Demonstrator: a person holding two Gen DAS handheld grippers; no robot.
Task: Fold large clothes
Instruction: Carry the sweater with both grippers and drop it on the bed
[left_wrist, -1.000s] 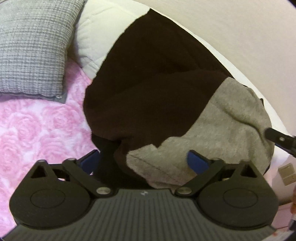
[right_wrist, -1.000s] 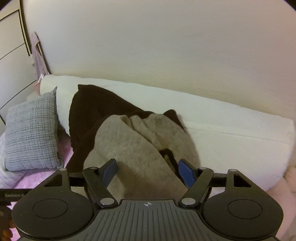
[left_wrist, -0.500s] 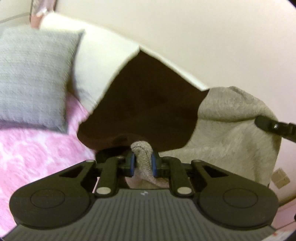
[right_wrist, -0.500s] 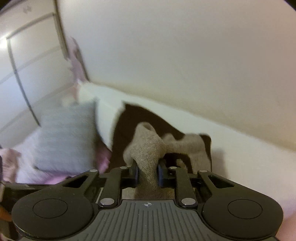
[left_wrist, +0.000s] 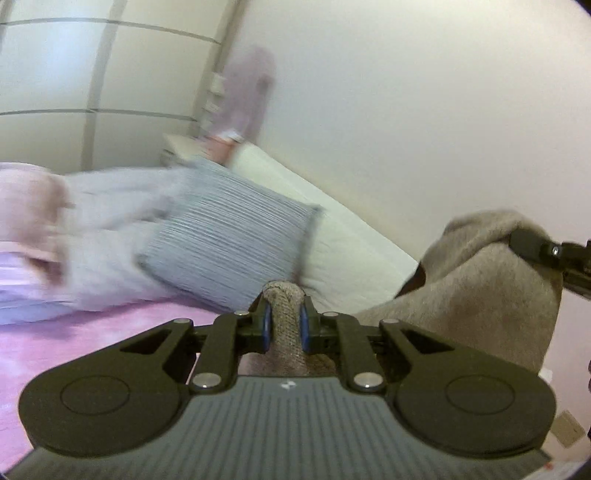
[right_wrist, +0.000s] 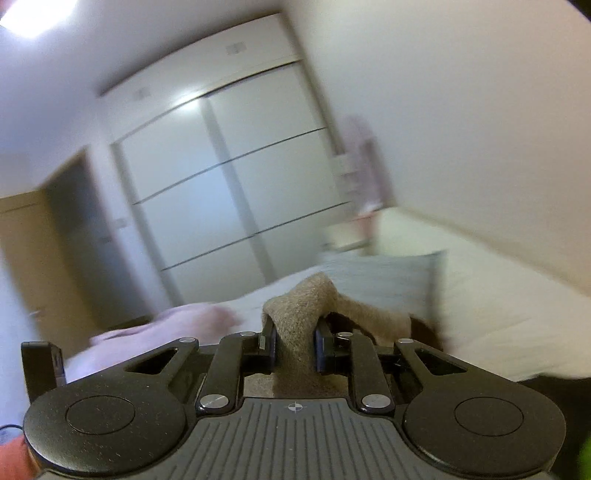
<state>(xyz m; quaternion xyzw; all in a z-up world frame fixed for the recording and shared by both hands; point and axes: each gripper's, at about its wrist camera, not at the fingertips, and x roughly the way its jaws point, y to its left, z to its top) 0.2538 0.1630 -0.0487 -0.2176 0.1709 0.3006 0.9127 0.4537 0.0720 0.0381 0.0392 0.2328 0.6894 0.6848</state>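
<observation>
Left wrist view: the left gripper (left_wrist: 284, 326) is clenched on a bunched fold of the beige knit garment (left_wrist: 480, 291), which hangs in the air over the pink bedspread (left_wrist: 92, 339) beside a grey pillow (left_wrist: 229, 243). Its other end (upper right) is pinched by the right gripper (left_wrist: 532, 243). Right wrist view shows that gripper (right_wrist: 295, 347) grasping a knit fold too, the white wardrobe (right_wrist: 229, 192) beyond, blurred.

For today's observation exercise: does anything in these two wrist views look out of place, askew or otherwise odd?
Nothing looks damaged or spilled. The left gripper and right gripper are each shut on a bunched fold of the brown knit garment, so it hangs crumpled between them. The grey cushion leans tilted against the white headboard cushion.
</observation>
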